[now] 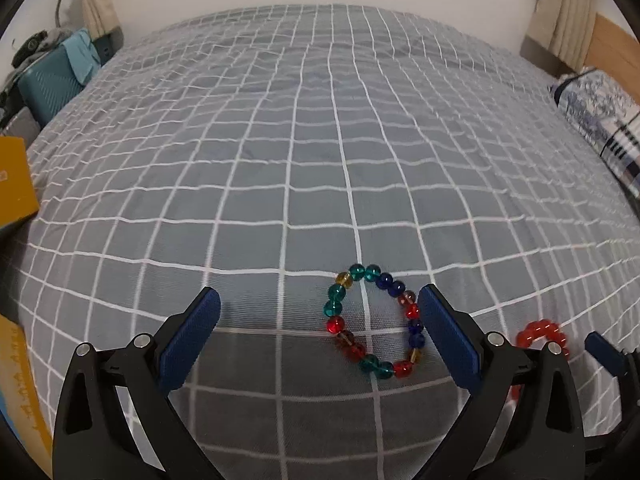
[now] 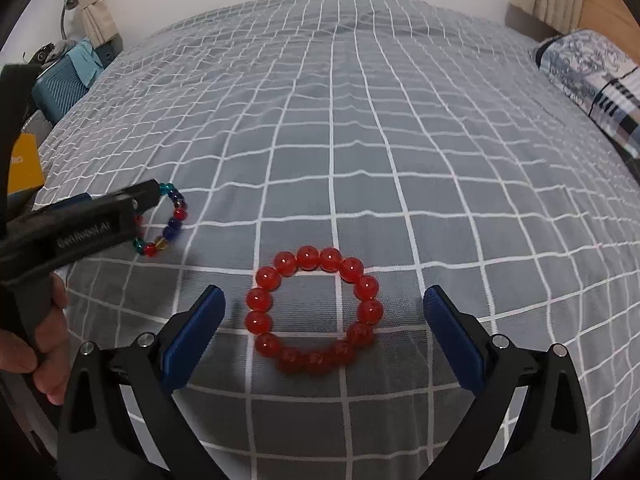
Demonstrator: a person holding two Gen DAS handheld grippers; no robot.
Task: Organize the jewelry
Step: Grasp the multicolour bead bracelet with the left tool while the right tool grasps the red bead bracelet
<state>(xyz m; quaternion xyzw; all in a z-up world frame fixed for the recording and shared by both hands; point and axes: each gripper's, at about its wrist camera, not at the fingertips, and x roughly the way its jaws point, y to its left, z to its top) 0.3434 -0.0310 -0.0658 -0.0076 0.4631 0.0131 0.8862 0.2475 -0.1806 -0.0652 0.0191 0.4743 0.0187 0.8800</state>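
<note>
Left gripper: jaws spread wide, nothing held; multicoloured bead bracelet lies lower centre-right of the frame, against the right pad. Right gripper: jaws wide, empty; red bead bracelet lies between them on the checked bedspread. Only the right view shows the person's hand, lower left.

Taking the ring of red round beads as the landmark: it lies flat on the grey bedspread with a white grid, between the wide-apart blue pads of the right gripper, with open cloth on either side of it. Beyond it the bedspread runs bare to the white wall. To its left lies the ring of mixed green, blue, red and amber beads, with the left gripper over it, blocking that side. Far right of it, a blue patterned pillow bounds the bed; far left, a teal ribbed case.
</note>
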